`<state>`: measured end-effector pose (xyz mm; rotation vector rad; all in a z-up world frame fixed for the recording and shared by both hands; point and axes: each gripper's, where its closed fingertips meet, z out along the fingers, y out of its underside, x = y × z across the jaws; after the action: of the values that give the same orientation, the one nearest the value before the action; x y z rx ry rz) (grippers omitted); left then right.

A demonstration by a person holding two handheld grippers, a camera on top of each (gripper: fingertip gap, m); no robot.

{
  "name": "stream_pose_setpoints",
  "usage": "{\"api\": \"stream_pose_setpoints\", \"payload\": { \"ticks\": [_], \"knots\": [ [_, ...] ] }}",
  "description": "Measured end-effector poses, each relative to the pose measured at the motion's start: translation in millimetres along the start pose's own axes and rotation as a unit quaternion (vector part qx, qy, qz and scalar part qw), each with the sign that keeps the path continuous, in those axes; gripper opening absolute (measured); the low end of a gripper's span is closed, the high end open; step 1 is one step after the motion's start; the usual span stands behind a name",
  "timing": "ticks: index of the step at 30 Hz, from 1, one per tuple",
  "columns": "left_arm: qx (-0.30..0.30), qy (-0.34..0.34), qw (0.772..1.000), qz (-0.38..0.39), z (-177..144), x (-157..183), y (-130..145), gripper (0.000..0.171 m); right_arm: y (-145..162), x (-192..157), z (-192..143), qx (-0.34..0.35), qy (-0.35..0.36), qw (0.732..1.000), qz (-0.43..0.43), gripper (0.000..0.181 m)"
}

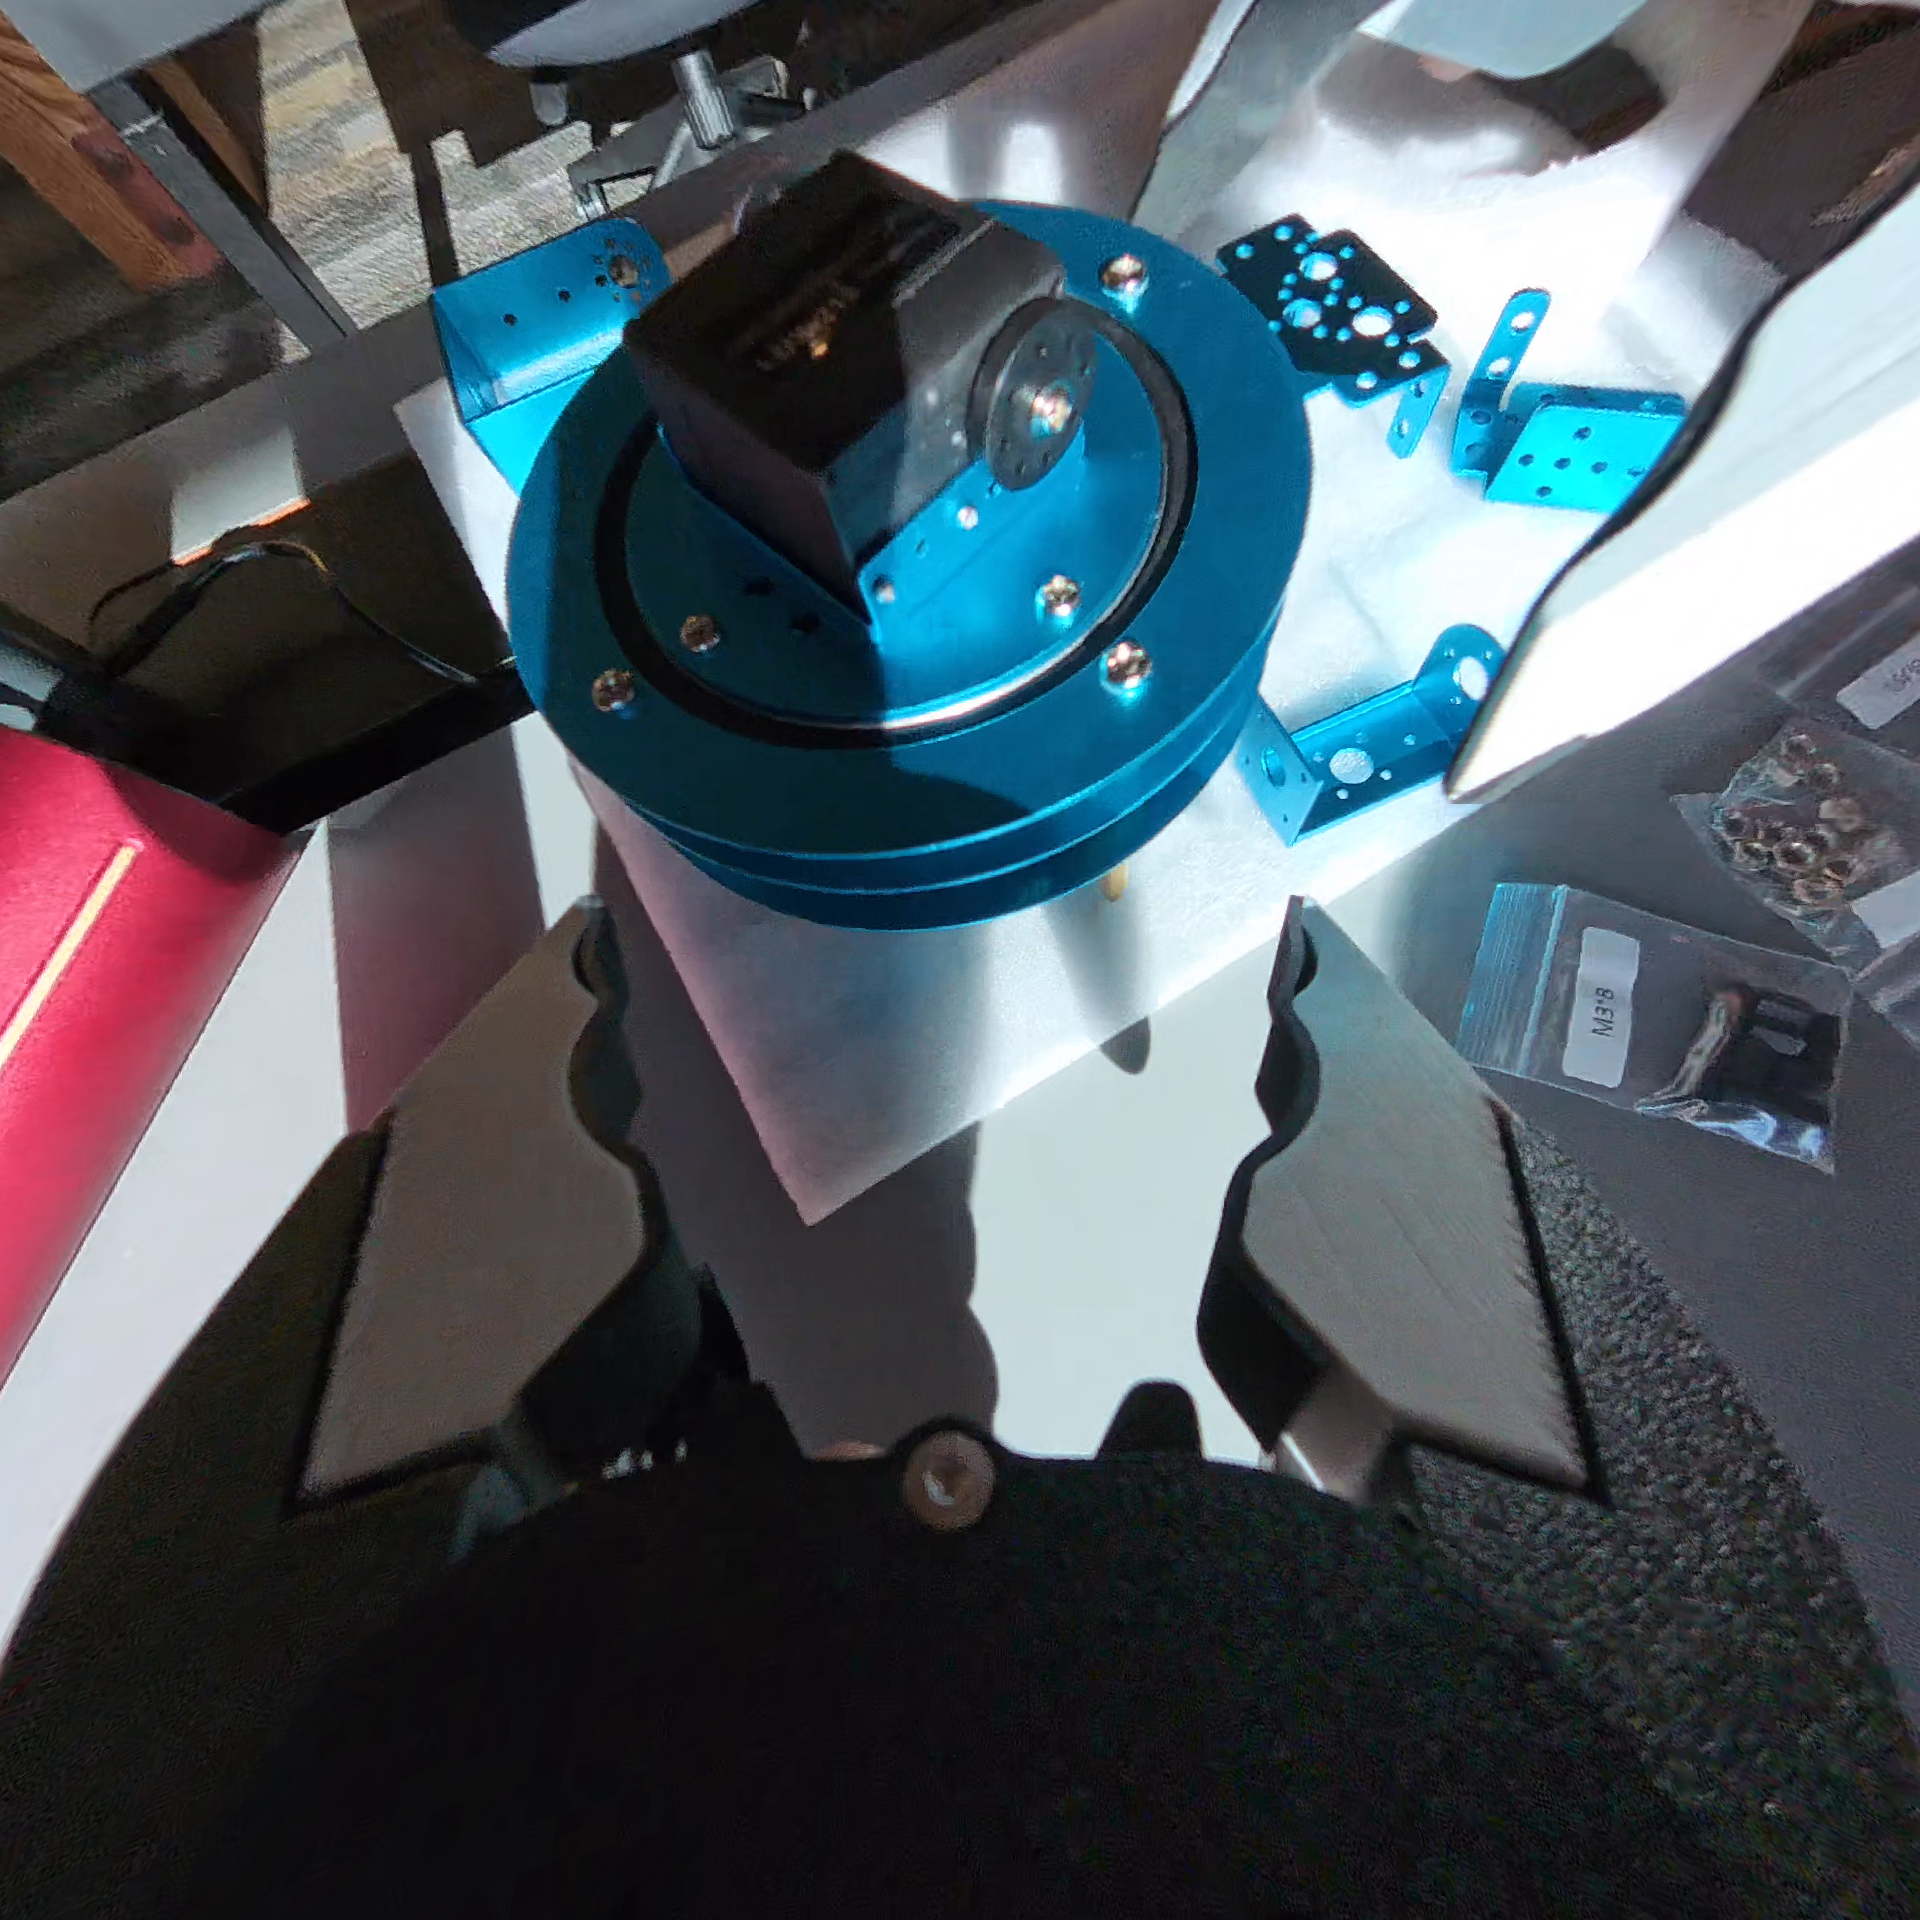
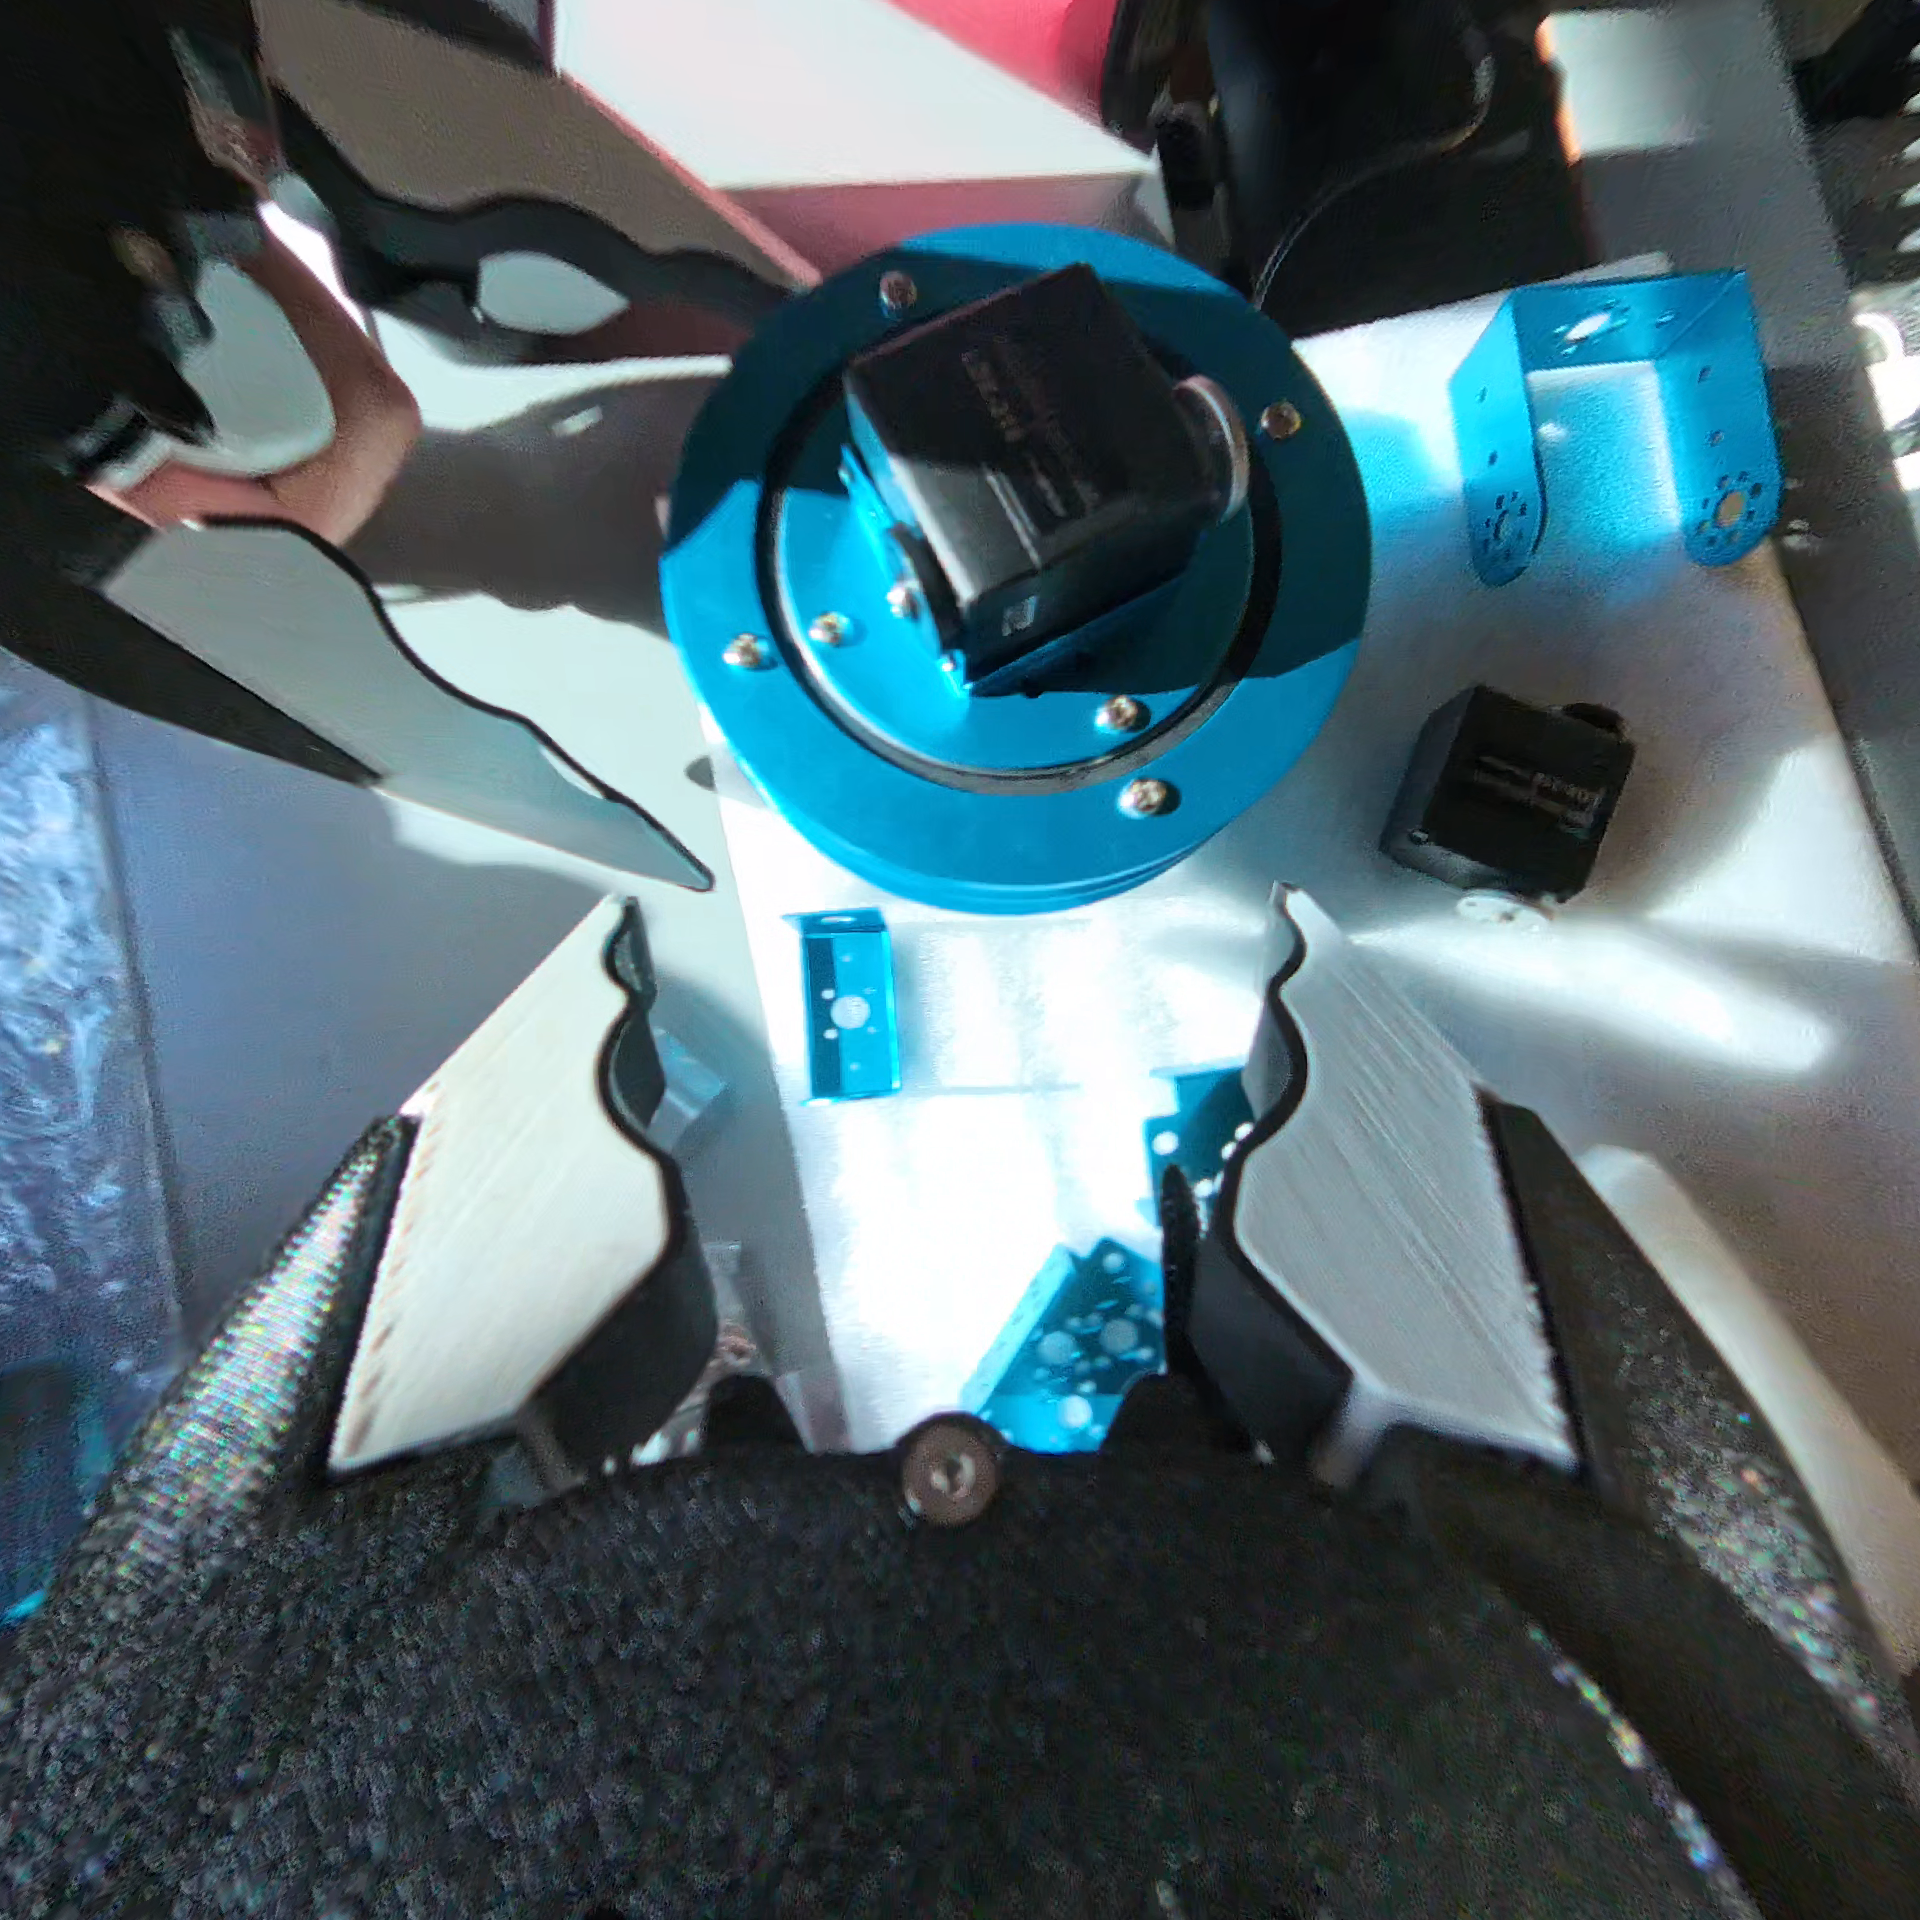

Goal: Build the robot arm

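Observation:
A round blue metal base (image 1: 1039,758) with a black servo (image 1: 821,353) mounted on top stands on a white sheet (image 1: 914,1039). My left gripper (image 1: 940,935) is open and empty, just in front of the base. In the right wrist view the same base (image 2: 748,582) and its servo (image 2: 1039,468) lie just ahead of my right gripper (image 2: 951,925), which is open and empty. A small blue bracket (image 2: 850,1008) lies between its fingers. The other gripper's fingers (image 2: 416,675) reach in from the left beside the base.
Loose blue brackets (image 1: 1351,312) (image 1: 1569,447) (image 1: 1351,758) lie right of the base. A large blue U-bracket (image 2: 1610,416) and a second black servo (image 2: 1507,800) lie at the right. Bags of screws and nuts (image 1: 1662,1039) (image 1: 1808,831) sit at the right. A red box (image 1: 104,935) is at the left.

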<state>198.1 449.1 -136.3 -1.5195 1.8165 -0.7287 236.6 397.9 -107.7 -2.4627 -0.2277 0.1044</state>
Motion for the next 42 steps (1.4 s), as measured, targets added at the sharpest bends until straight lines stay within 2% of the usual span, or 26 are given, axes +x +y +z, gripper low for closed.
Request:
{"api": "stream_pose_setpoints", "payload": {
  "ticks": [2,7,11,15,19,22,27,30,33,37,42],
  "knots": [
    [-0.013,0.038,0.999,-0.008,5.0,1.1,2.7,0.122,-1.6,13.3,10.7,-0.021,-0.010,0.999,-0.022,0.115],
    [0.013,0.109,0.993,-0.035,12.8,2.6,-8.0,0.113,-2.6,18.8,30.1,-0.020,-0.053,0.996,-0.067,0.104],
    [0.017,0.085,0.996,-0.030,21.4,-1.4,-10.8,0.113,-4.5,16.7,36.3,0.000,-0.058,0.995,-0.083,0.107],
    [0.018,0.078,0.996,-0.024,17.2,1.3,-11.9,0.112,-4.2,13.9,32.2,-0.012,-0.045,0.994,-0.099,0.106],
    [0.036,0.058,0.997,-0.019,1.0,0.0,-20.2,0.112,-14.5,6.8,20.9,-0.010,-0.039,0.993,-0.116,0.106],
    [0.045,0.049,0.998,-0.018,-23.3,1.4,-26.7,0.111,-27.0,-7.7,6.6,-0.011,-0.039,0.991,-0.125,0.106],
    [0.072,0.027,0.997,-0.025,-87.2,18.2,-28.3,0.111,-47.6,-59.0,-27.0,-0.004,-0.039,0.987,-0.155,0.106],
    [0.078,0.008,0.996,-0.036,-132.0,39.7,-15.4,0.112,-51.1,-105.7,-44.9,-0.003,-0.042,0.984,-0.176,0.106],
    [0.082,-0.005,0.995,-0.058,-175.5,71.0,11.0,0.111,-44.1,-161.9,-57.5,-0.008,-0.047,0.979,-0.199,0.106],
    [0.081,-0.015,0.993,-0.088,-224.5,121.0,56.7,0.112,-20.0,-239.4,-66.0,-0.021,-0.058,0.973,-0.224,0.106],
    [0.053,-0.030,0.993,-0.100,-253.4,171.8,110.2,0.111,19.9,-306.8,-61.3,-0.033,-0.070,0.967,-0.243,0.106]
  ]
}}
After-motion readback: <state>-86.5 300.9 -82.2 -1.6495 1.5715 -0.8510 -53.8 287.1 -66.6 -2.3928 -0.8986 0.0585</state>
